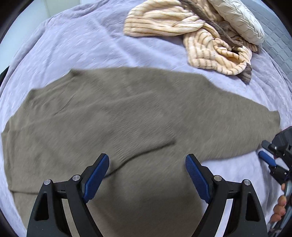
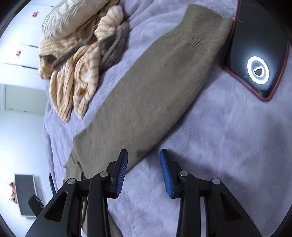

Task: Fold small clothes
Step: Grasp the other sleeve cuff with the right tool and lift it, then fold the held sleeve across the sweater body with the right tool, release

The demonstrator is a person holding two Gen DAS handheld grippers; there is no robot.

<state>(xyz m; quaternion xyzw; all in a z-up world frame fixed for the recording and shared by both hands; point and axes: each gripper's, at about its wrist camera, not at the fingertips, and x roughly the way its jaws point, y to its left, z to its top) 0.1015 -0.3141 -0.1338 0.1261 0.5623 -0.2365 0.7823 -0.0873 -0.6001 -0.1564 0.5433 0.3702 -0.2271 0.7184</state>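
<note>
A grey-brown knit sweater (image 1: pixel 127 113) lies flat on the lilac bed cover (image 1: pixel 73 45), one sleeve folded across its body. My left gripper (image 1: pixel 147 175) hovers over the sweater's near part, jaws wide open and empty. In the right wrist view the sweater's other sleeve (image 2: pixel 155 87) stretches out diagonally toward the far right. My right gripper (image 2: pixel 143 173) hangs above the sleeve's near edge, jaws apart with nothing between them. The right gripper (image 1: pixel 268 160) also shows at the right edge of the left wrist view, held by a hand (image 1: pixel 279 209).
A heap of cream striped and grey clothes (image 1: pixel 191 32) lies at the far side against a pale pillow (image 1: pixel 237 16). A dark phone with a red rim (image 2: pixel 255 45) rests on the lilac bed cover (image 2: pixel 228 145) by the sleeve's cuff. White wardrobe doors (image 2: pixel 18 45) stand beyond the bed.
</note>
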